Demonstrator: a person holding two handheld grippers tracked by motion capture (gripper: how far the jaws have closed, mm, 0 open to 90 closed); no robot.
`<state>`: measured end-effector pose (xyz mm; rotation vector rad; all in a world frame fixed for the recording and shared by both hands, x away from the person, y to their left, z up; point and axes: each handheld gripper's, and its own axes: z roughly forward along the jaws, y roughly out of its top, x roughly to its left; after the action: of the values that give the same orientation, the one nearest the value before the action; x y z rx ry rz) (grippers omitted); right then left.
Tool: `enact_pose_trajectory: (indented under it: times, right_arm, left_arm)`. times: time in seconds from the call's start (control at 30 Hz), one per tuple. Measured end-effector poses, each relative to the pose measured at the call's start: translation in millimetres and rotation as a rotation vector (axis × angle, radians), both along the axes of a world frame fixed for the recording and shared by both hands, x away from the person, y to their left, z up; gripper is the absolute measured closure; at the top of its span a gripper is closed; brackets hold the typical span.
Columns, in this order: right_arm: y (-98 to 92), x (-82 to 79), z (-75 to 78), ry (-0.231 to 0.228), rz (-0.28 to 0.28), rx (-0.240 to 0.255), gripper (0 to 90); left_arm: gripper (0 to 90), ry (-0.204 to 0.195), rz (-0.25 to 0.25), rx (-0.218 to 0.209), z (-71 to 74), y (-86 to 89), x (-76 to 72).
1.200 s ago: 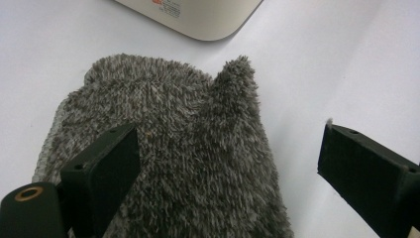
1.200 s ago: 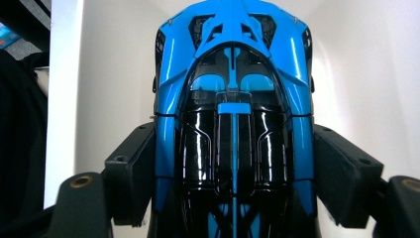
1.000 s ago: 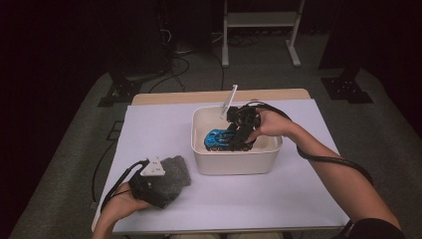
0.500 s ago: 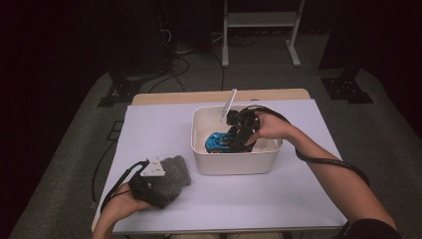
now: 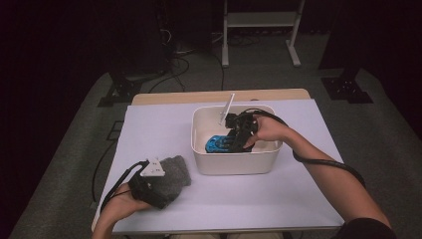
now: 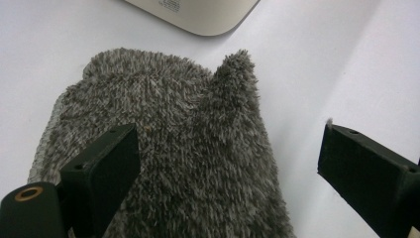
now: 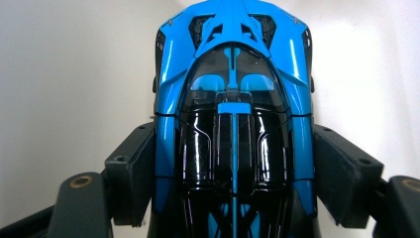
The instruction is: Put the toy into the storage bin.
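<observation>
Right gripper point(image 5: 238, 142) down inside white bin point(image 5: 236, 164), fingers point(image 7: 131, 178) clamped on flanks of blue toy car point(image 7: 233, 124). Car low in bin, near floor. Glossy body, narrow contact (slip likely if lifted fast); nose may catch bin wall. Left gripper point(image 6: 228, 173) fingers spread wide, released, hovering over grey fuzzy mitt point(image 6: 163, 148) on surface point(image 5: 159, 129); pile may snag fingers.
</observation>
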<state>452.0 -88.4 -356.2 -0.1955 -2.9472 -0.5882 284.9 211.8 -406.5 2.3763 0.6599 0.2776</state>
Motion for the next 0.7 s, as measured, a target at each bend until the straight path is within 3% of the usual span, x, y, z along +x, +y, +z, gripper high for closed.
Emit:
enact_pose_trajectory:
  times: [0.7]
  right_arm:
    - [10.7,0.9,-9.7,0.024,0.006,-0.032,25.2]
  left_arm:
    - [8.7,0.0,0.0,-0.006,0.6,1.5,-0.2]
